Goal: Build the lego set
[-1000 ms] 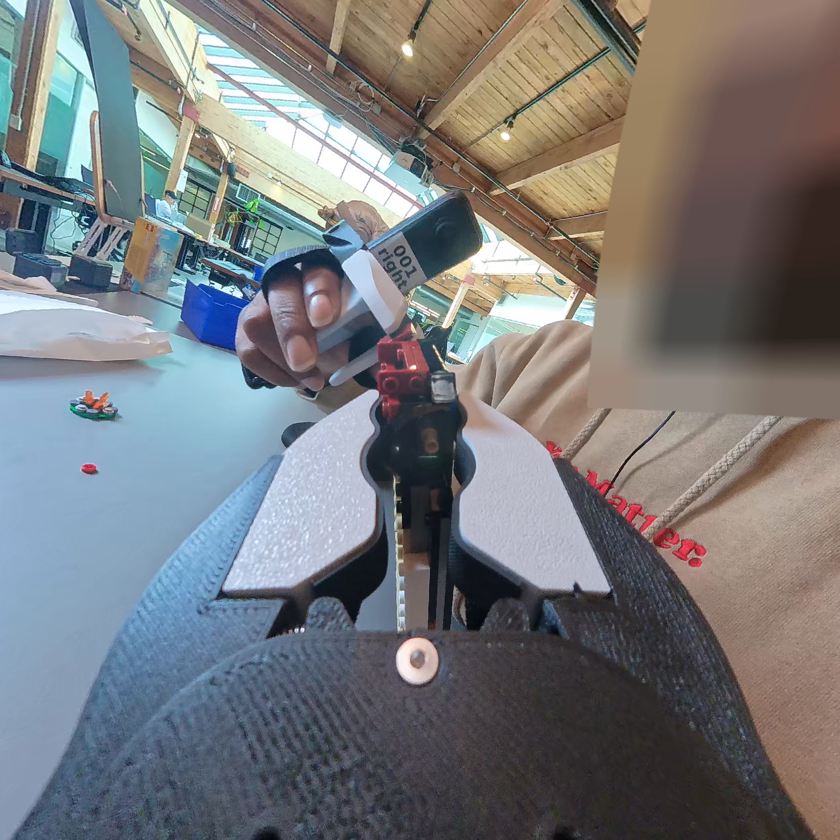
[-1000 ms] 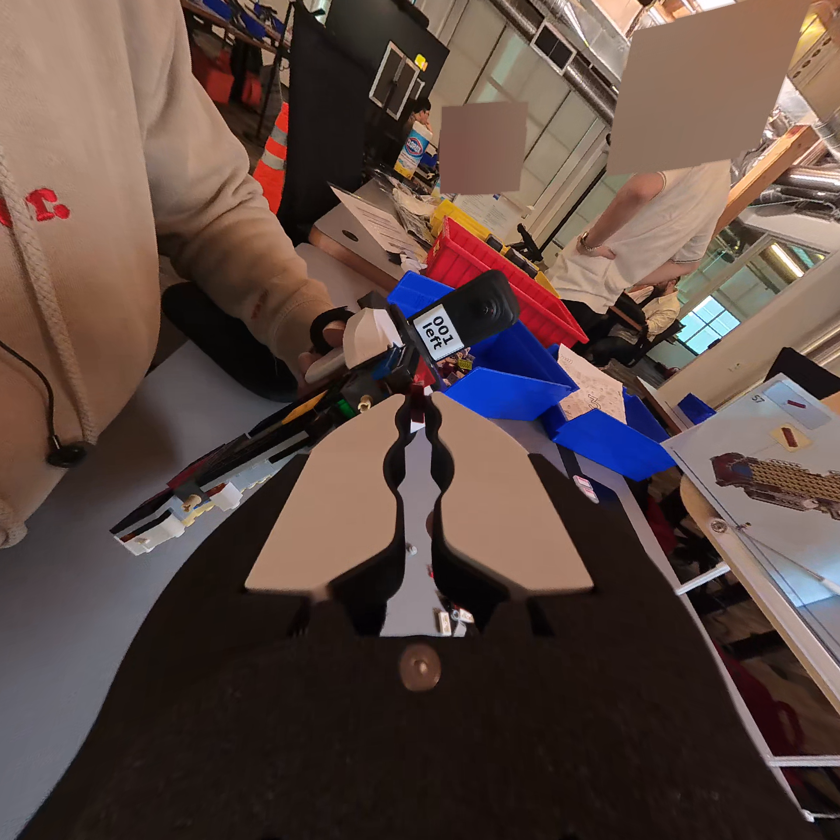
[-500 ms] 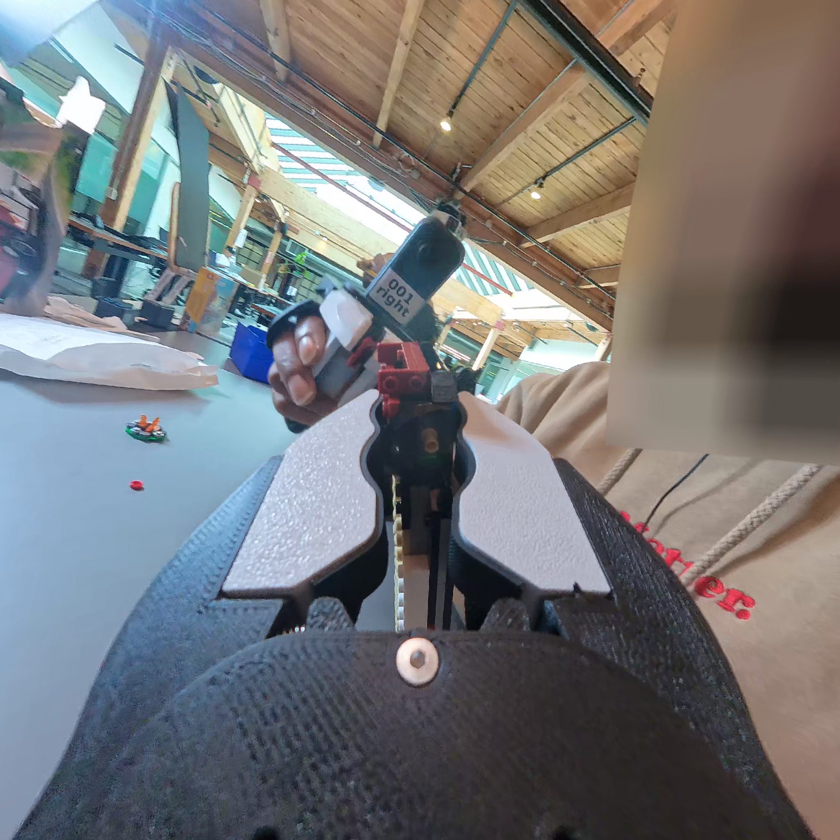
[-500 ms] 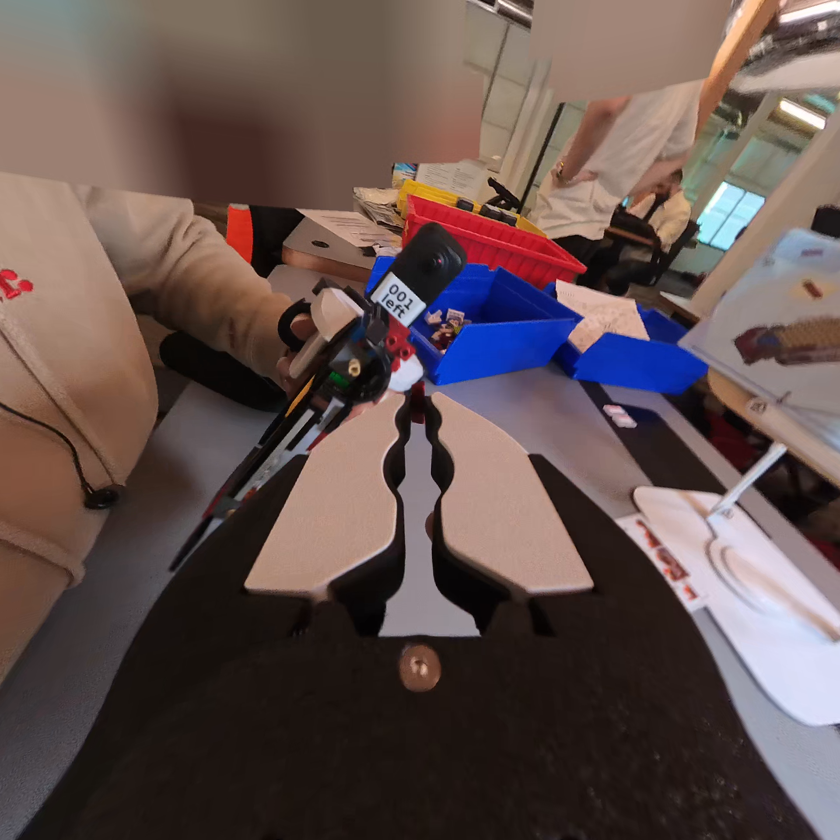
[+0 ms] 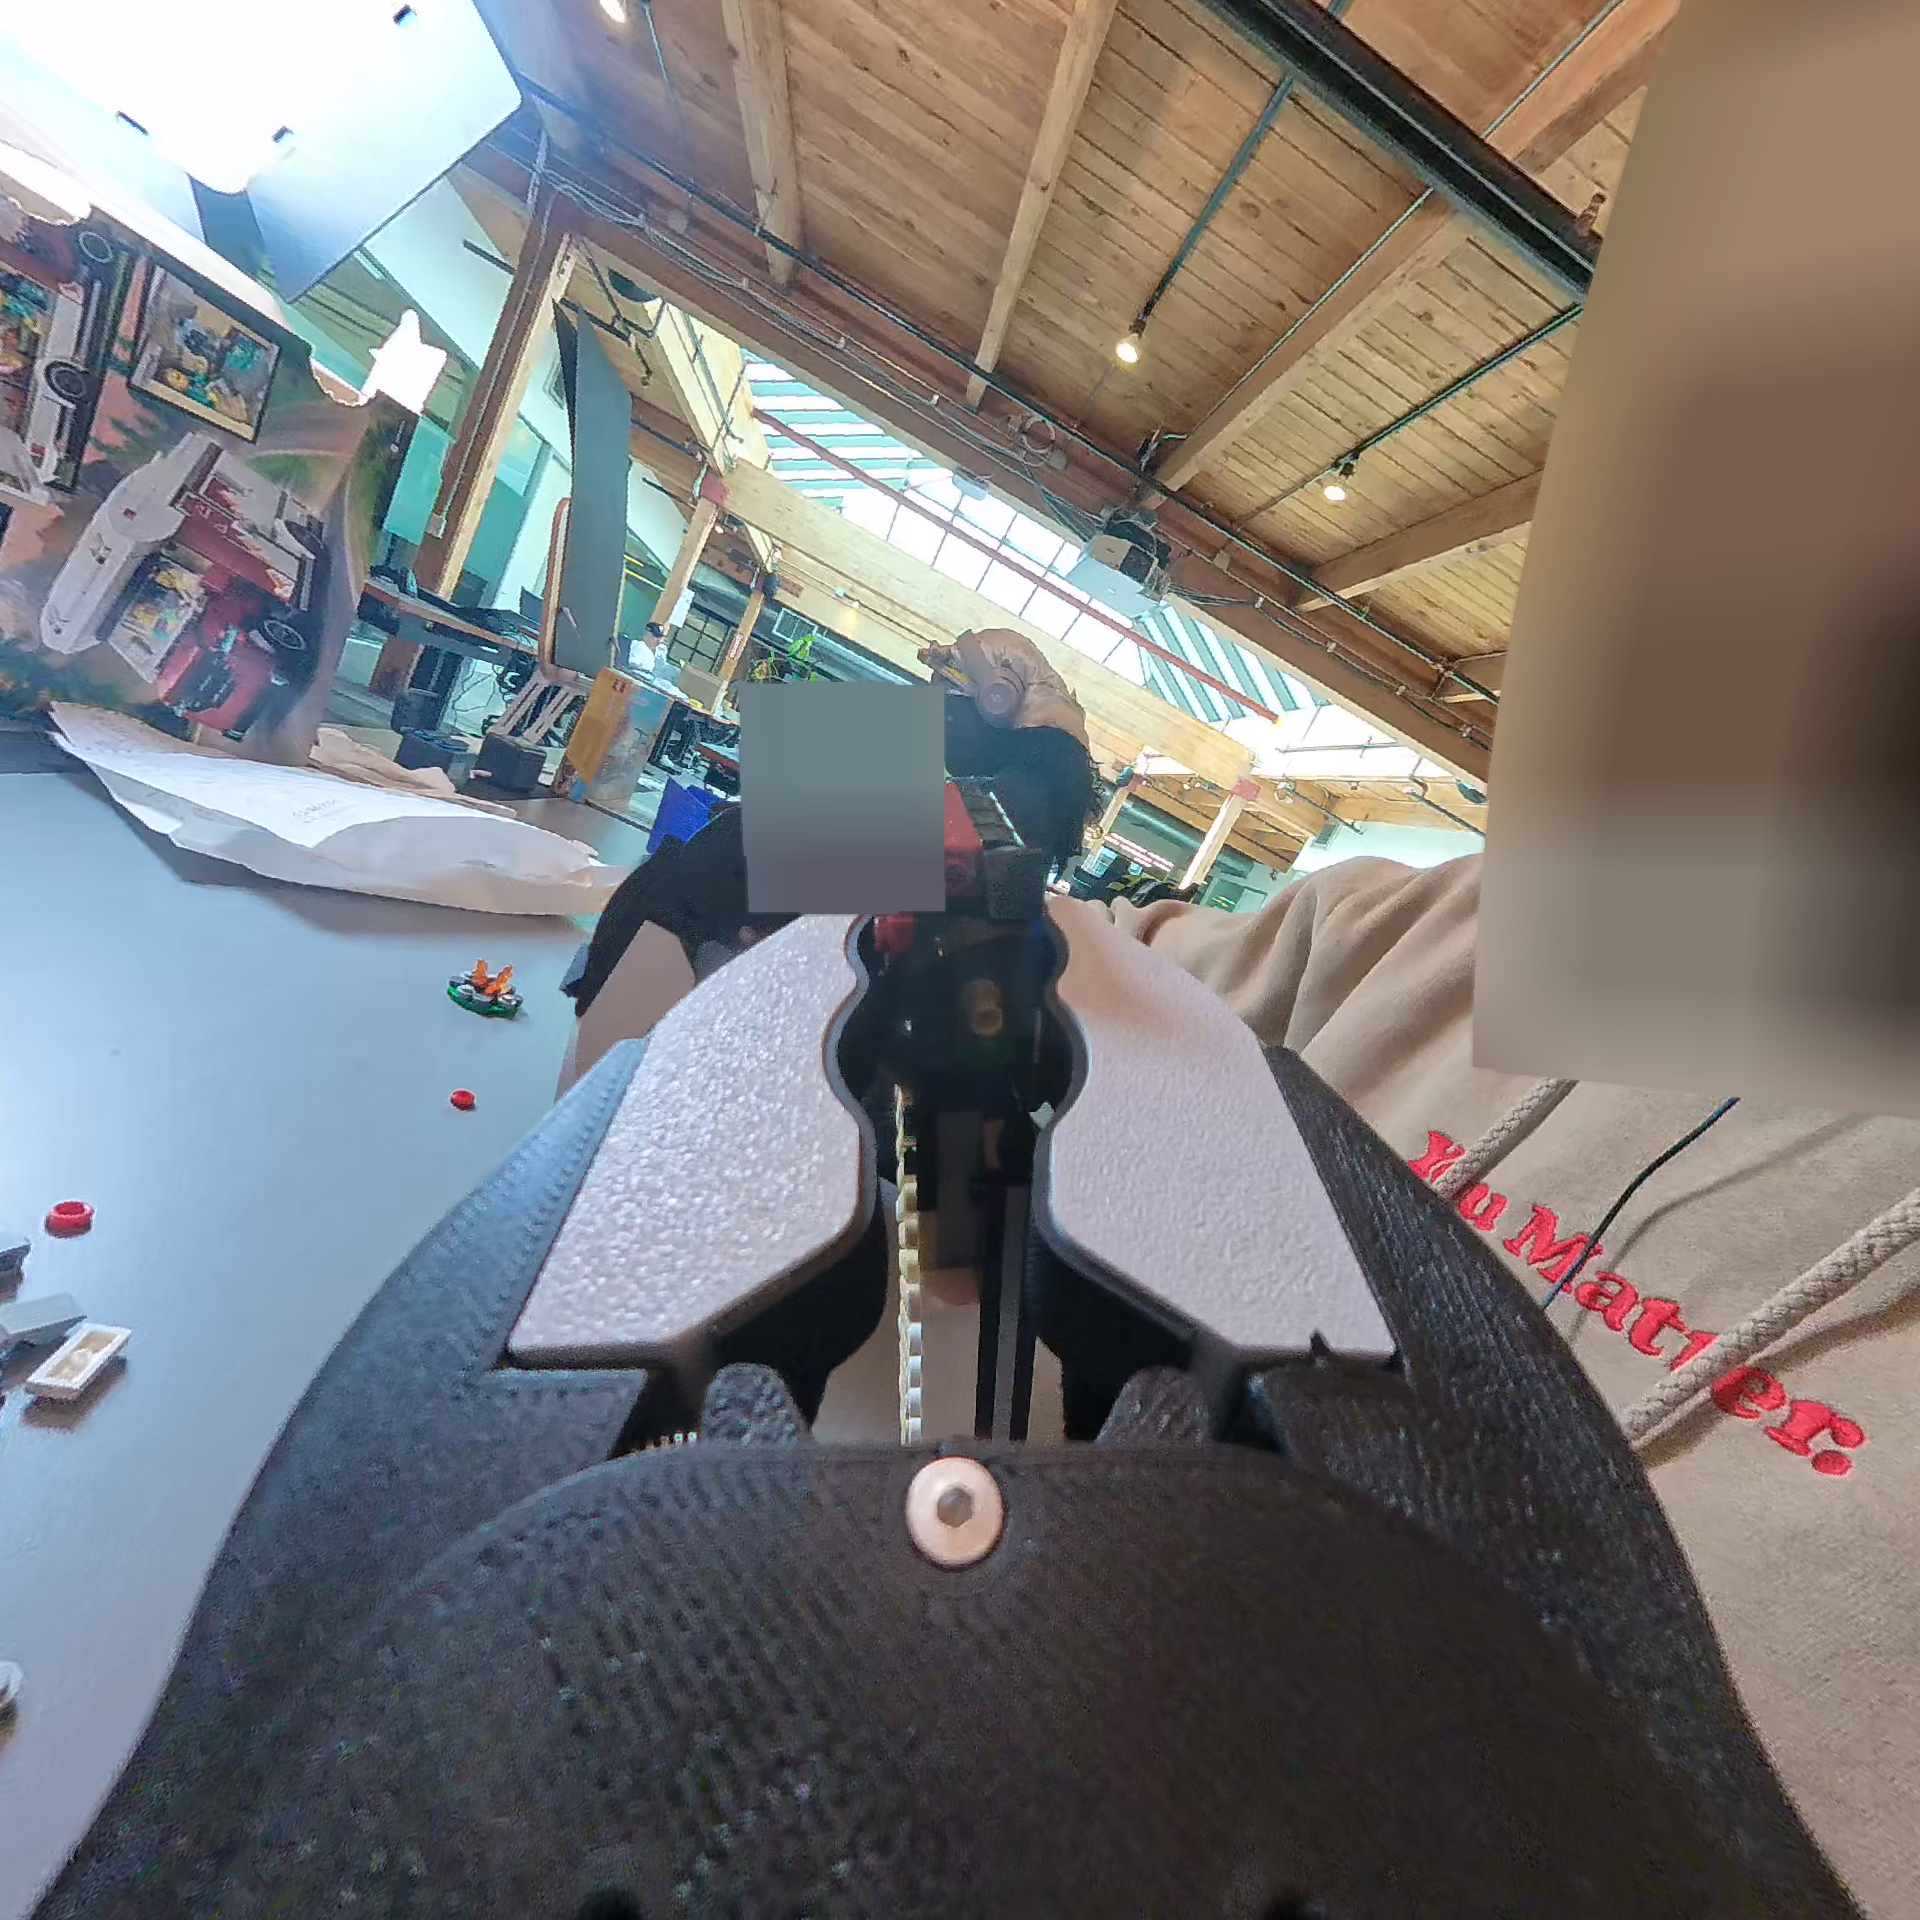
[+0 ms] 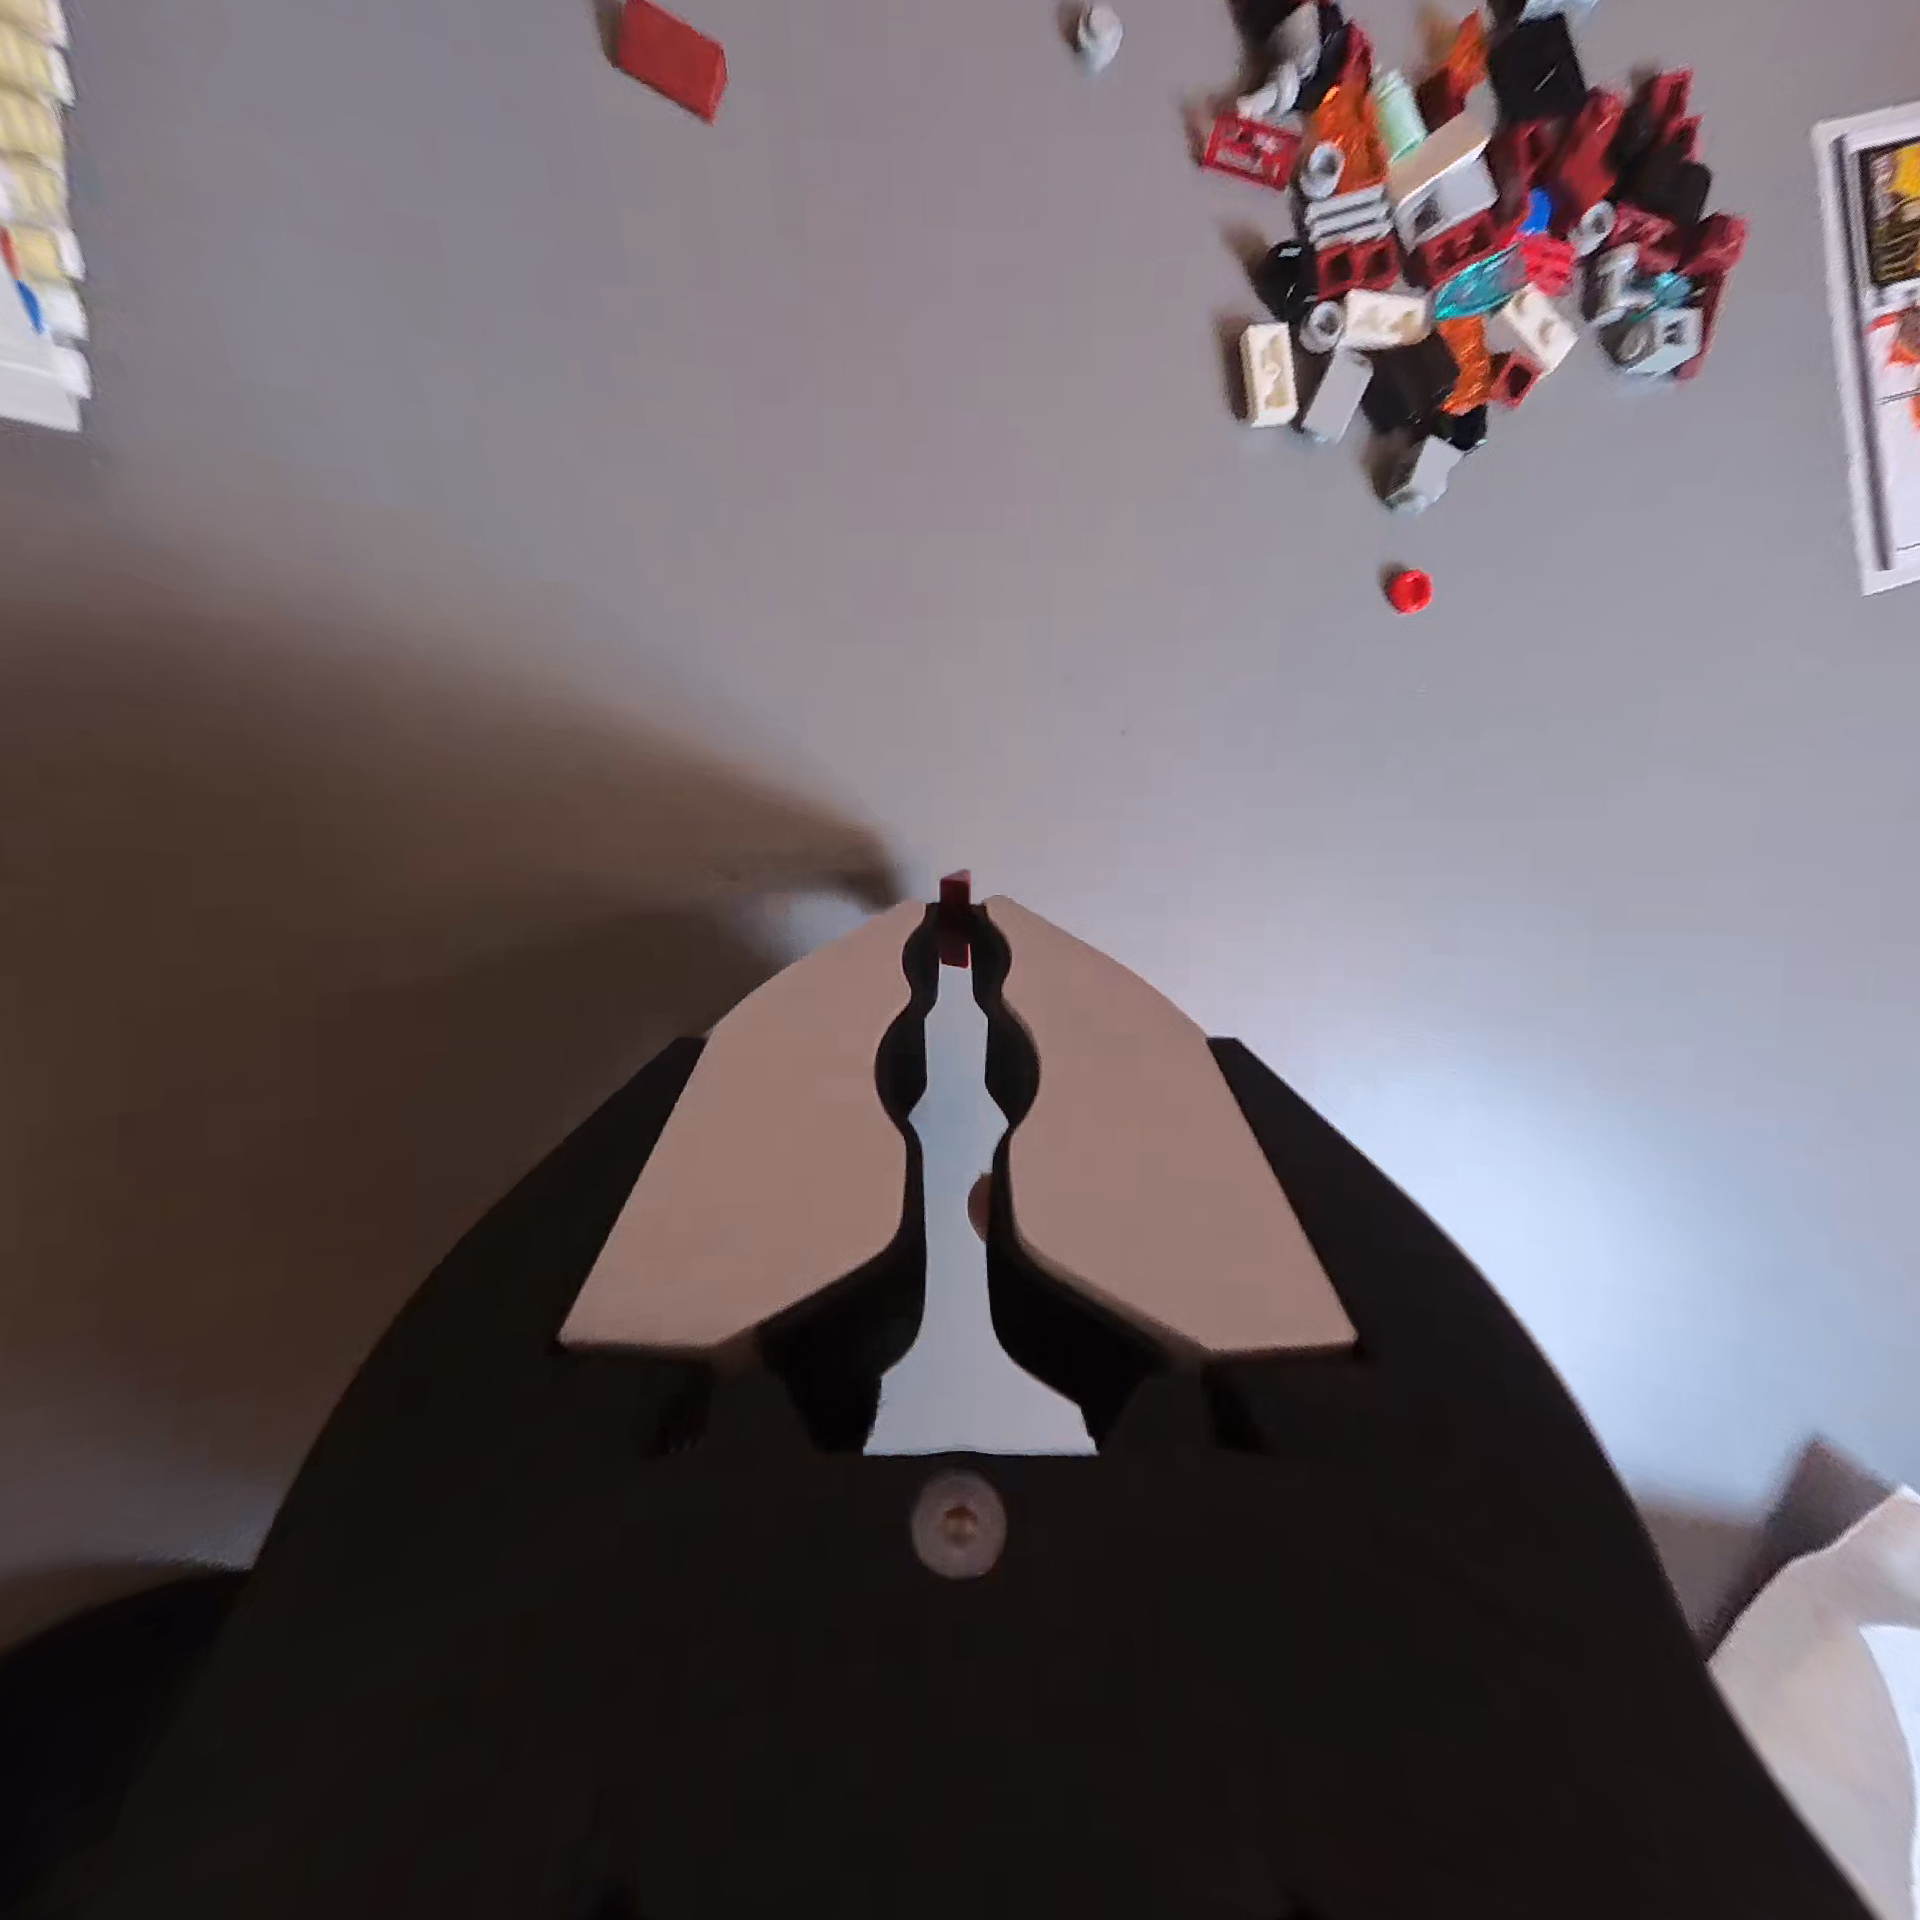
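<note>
A small red piece is sitting nipped between the right claw tips above the grey bench, having swung away from the dark brick assembly the left claw is clamping.

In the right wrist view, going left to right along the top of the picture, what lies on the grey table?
White and cream ribbed piece at the left edge → dark red flat tile → small grey piece → pile of mixed bricks → printed booklet at the right edge.
</note>
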Action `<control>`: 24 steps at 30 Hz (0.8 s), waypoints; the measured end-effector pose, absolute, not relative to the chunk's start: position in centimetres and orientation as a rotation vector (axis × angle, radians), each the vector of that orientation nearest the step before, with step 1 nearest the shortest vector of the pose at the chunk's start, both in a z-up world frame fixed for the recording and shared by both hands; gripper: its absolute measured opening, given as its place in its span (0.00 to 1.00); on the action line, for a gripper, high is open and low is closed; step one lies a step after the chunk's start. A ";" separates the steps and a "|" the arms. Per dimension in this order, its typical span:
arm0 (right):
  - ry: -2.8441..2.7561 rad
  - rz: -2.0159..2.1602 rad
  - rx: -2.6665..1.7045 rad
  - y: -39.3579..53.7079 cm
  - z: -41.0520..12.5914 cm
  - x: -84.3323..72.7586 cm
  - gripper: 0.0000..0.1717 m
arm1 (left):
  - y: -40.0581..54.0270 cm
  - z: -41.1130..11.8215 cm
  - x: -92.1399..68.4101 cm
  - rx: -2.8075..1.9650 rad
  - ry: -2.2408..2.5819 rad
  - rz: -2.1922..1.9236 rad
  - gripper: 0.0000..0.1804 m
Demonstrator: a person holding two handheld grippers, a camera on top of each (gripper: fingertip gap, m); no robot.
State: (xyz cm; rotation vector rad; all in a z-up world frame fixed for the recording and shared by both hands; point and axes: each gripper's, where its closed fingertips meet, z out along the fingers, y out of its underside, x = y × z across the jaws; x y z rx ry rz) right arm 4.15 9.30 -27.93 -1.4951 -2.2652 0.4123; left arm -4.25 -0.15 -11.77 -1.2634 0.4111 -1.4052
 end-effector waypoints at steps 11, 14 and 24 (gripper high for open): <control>-2.028 0.932 -1.525 4.7 -22.6 3.2 0.23 | 0.5 -11.6 -5.2 -1.250 0.341 -1.366 0.15; -1.839 1.297 -1.549 0.3 -20.9 1.4 0.30 | 0.7 -11.6 -5.1 -1.248 0.330 -1.353 0.15; -1.703 1.456 -1.473 -1.4 -18.0 -2.9 0.12 | 0.3 -11.3 -4.7 -1.224 0.364 -1.272 0.15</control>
